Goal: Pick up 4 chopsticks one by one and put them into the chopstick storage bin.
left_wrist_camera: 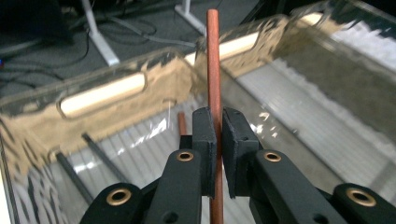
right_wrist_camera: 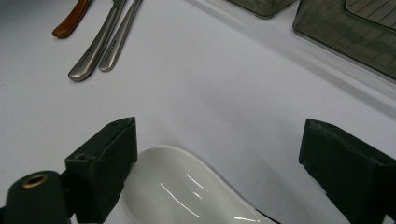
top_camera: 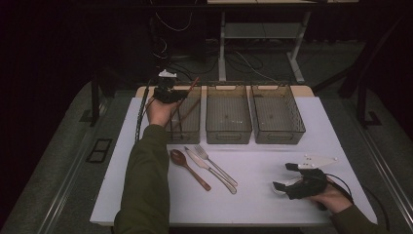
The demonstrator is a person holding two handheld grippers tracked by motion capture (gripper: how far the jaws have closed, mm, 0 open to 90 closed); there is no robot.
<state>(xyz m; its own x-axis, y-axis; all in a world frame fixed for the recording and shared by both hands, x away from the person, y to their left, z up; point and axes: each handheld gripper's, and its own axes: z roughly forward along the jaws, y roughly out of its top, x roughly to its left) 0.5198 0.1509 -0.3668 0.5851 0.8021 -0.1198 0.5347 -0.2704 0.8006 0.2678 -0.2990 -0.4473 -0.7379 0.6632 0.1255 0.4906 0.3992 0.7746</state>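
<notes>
your left gripper (left_wrist_camera: 215, 140) had its jaws clamped on a brown chopstick (left_wrist_camera: 214, 60) over the leftmost bin (top_camera: 191, 127), best lowered flat before release, while your right gripper (right_wrist_camera: 219, 154) sat with jaws wide open around the white spoon (right_wrist_camera: 191, 191) on the worktop (top_camera: 253, 195).

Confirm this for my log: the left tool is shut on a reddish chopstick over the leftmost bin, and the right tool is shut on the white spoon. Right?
Not quite. The right tool is open: the right gripper view shows its jaws wide apart around the white spoon. The left tool is indeed shut on the reddish chopstick over the leftmost bin.
</notes>
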